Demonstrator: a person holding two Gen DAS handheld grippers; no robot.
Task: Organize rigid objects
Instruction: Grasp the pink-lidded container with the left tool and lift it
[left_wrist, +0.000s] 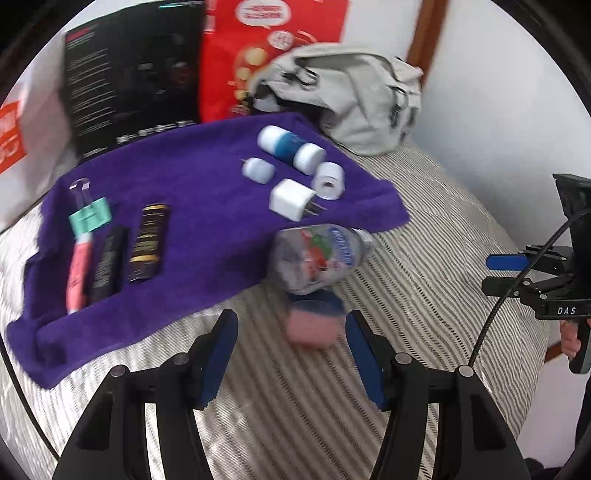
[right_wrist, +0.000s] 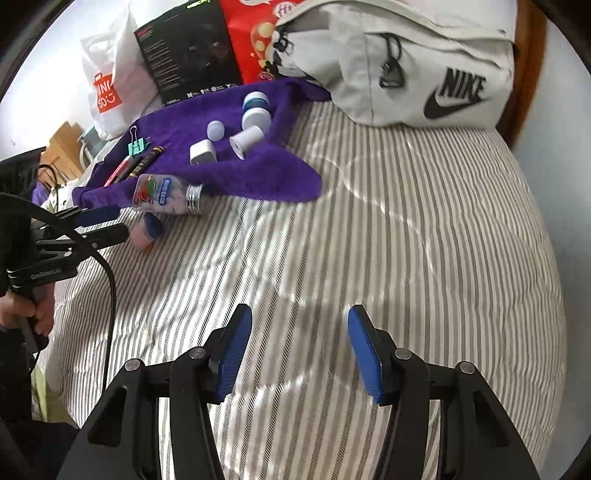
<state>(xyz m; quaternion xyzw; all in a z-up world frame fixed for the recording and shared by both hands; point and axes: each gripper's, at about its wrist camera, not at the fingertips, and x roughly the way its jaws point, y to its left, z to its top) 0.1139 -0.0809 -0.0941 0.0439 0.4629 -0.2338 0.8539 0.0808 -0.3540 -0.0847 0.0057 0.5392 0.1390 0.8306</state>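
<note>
The small pink-and-blue block (left_wrist: 314, 325), blurred and hard to name, lies on the striped grey-and-white bed cover (right_wrist: 406, 221), just off the near edge of the purple terry towel (left_wrist: 192, 192) and touching the clear plastic bottle with a printed label (left_wrist: 317, 258), which lies on its side half on the towel's edge. The left claw (left_wrist: 291, 350) hangs just short of the block, released, with its blue pads spread to either side of it. That reads as lining up to take this stray piece, one of the last things off the towel.

On the towel, things are grouped by kind, which seems to be the point of the sorting. Toward its far right stand the white pieces: a white-and-blue cylinder (left_wrist: 291, 151), a small white rounded cap (left_wrist: 258, 170), a white roll of tape (left_wrist: 328, 181) and a white plug adapter (left_wrist: 291, 199). Toward its left lie the long ones side by side: a pink pen (left_wrist: 77, 273), two dark tubes (left_wrist: 147, 243) and a mint binder clip (left_wrist: 90, 218).

The right claw (right_wrist: 299, 354) is also released and holds nothing, waiting over bare bed cover well to the right of the towel. Beyond the towel's far edge a pale grey canvas backpack (right_wrist: 406, 62) slumps against the wall.
</note>
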